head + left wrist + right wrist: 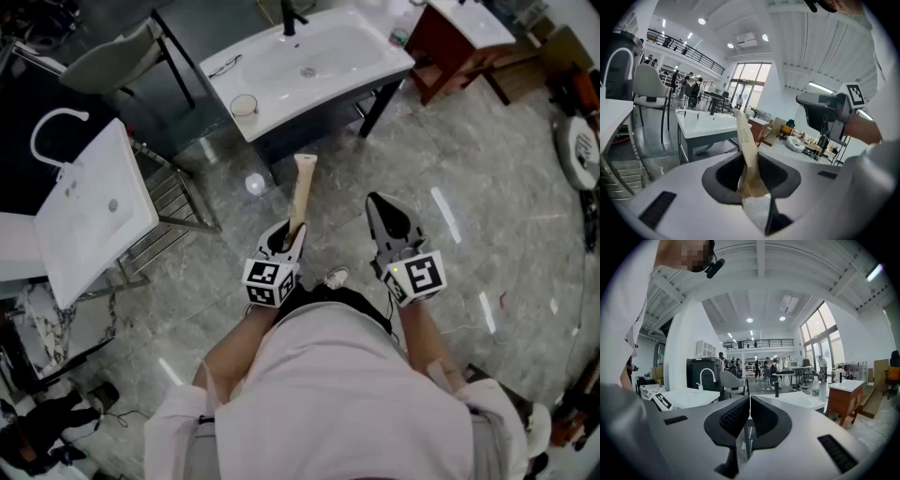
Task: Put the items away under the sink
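Note:
My left gripper (291,234) is shut on a long beige tube (301,194) that sticks out forward toward the sink; in the left gripper view the beige tube (746,140) rises from between the closed jaws of the left gripper (752,180). My right gripper (387,214) is shut with nothing between its jaws, as the right gripper view also shows for the right gripper (750,401). The white sink (309,66) on a dark frame stands ahead. A cup (244,107) sits on its near left corner. The space beneath the sink is mostly hidden.
A second white basin (89,211) with a curved tap stands on a metal rack at left. A grey chair (112,58) is behind it. A wooden vanity (459,42) stands at the upper right. The floor is grey marble tile.

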`<state>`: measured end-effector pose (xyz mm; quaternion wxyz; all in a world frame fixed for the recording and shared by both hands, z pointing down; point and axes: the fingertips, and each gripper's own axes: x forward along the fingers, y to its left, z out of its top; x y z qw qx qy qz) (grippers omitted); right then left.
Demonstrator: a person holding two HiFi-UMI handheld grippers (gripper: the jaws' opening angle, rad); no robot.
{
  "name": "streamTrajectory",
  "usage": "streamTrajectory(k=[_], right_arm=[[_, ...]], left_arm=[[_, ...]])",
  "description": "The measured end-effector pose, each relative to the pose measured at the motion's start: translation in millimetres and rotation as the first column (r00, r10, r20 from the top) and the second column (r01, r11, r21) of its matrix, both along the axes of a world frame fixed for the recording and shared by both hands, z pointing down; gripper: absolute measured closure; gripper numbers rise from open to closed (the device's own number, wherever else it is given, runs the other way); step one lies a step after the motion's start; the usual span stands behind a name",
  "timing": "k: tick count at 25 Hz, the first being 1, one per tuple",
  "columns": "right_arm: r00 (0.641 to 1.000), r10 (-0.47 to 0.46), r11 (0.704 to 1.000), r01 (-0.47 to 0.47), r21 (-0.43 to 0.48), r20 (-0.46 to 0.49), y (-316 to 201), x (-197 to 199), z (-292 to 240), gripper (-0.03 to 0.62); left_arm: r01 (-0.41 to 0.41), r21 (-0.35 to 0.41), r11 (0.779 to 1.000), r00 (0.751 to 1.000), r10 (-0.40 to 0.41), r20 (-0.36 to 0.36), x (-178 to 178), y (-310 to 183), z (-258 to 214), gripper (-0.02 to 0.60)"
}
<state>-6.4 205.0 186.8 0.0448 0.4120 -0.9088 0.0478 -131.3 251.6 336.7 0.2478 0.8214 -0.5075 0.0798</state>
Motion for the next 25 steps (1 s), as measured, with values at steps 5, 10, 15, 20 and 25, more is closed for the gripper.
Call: streamTrajectory(k=[5,10,15,20,25], right_arm=[[1.000,-0.016,1.000,0.016,-0.009,0.008,1.5,10.6,2.2,0.557],[0.999,-0.026,1.000,0.026,-0.006,0.031,0.9,20.1,3.2,0.556],[0.999,-0.045,0.999,0.045,0.014,0.009,4.4,41.2,2.8,0.556],[0.999,-0.046,0.999,0.046,0.020,0.018,2.7,60.5,2.8,0.556],[0.998,-0.059,0.998,0.059,0.006,0.027,4.0,62.5,9.2,0.556]], left_arm=[[0.016,-0.001,1.000,1.000,-0.016,0.005,9.2,-0.3,-1.0,0.485],[0.035,-0.010,0.999,0.999,-0.035,0.010,14.3,-3.5,2.6,0.485],[0.055,-0.004,0.998,0.998,-0.055,0.019,33.9,-8.1,5.3,0.485],[0.070,0.002,0.998,0.997,-0.071,0.031,51.8,-13.6,6.0,0.485],[0.089,0.006,0.996,0.995,-0.090,0.039,51.5,-19.8,7.3,0.485]])
